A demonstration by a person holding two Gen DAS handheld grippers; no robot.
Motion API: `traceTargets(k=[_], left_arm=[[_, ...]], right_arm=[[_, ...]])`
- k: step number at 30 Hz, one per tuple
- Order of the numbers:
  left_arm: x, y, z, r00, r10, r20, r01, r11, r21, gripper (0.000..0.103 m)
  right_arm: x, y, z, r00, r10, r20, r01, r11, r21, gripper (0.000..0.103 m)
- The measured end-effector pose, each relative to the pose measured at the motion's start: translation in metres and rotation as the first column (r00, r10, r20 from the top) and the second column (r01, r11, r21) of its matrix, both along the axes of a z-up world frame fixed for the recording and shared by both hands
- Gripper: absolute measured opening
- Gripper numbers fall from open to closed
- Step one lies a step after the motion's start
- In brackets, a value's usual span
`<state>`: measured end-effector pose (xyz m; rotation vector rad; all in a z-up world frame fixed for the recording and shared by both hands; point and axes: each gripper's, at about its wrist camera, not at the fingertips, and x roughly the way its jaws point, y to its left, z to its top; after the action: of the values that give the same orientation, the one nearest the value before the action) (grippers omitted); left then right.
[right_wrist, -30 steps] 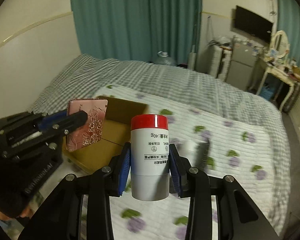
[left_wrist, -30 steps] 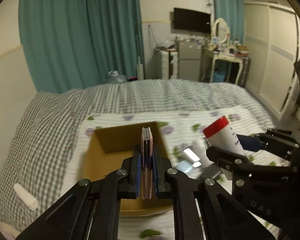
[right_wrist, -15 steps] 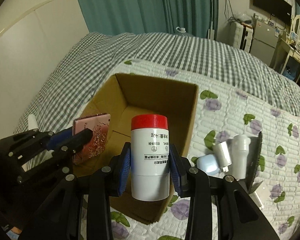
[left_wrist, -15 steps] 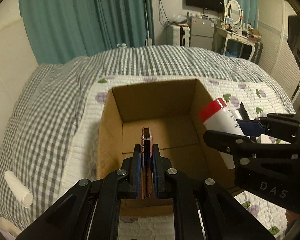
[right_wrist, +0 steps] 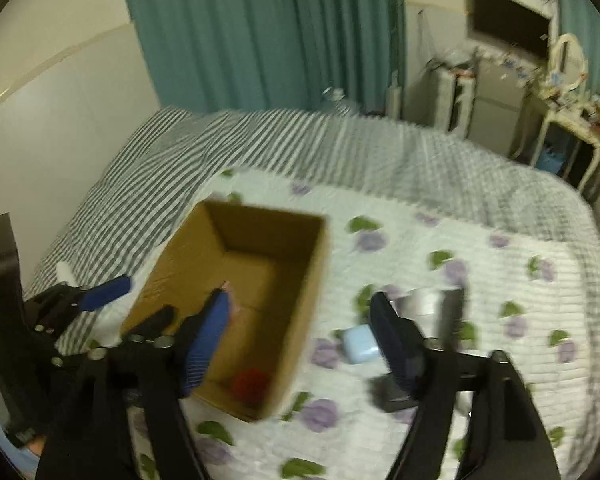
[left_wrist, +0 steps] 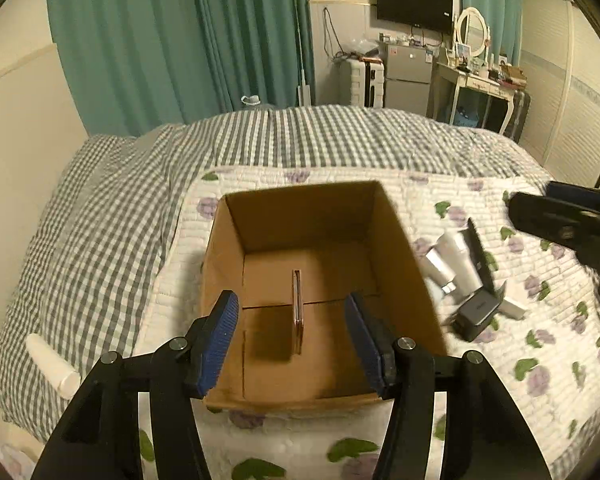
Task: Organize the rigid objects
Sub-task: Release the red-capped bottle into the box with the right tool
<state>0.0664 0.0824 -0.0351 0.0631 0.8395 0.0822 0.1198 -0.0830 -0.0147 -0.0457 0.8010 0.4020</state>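
Note:
An open cardboard box (left_wrist: 396, 248) sits on the floral quilt; it also shows in the right wrist view (right_wrist: 308, 288). My left gripper (left_wrist: 296, 340) is open over the box's near edge. The thin pink compact (left_wrist: 297, 312) is edge-on inside the box, free of the pads. My right gripper (right_wrist: 300, 344) is open and empty above the box's right wall. The red-capped white bottle (right_wrist: 250, 386) lies in the box's near corner, only its blurred red cap showing. Right of the box lie a white and silver tube (left_wrist: 448, 264), a black case (left_wrist: 476, 312) and a pale blue case (right_wrist: 360, 346).
A white tube (left_wrist: 52, 364) lies on the checked blanket at the bed's left edge. Teal curtains, a dressing table and a small fridge stand beyond the bed. My right gripper's fingers (left_wrist: 564, 220) show at the right of the left wrist view.
Both grippers have opened. The pink compact left my left gripper and the red-capped bottle left my right gripper; both are now in the box. The right gripper has pulled back to the right.

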Motion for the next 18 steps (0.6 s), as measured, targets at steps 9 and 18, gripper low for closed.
traceTargets(k=[9,18], left_arm=[[-0.019,-0.078,0.031,0.997,-0.045,0.055,0.047,0.998,-0.03,0.067],[-0.017,-0.172,-0.003,0.991,-0.133,-0.008,0.133,0.991,-0.024,0.068]], right_arm=[[-0.039,-0.112,0.025,0.984,-0.147,0.097,0.155,0.984,-0.084,0.092],[-0.058,-0.183,-0.011,0.985,-0.148,0.086,0.159,0.978,-0.135,0.092]])
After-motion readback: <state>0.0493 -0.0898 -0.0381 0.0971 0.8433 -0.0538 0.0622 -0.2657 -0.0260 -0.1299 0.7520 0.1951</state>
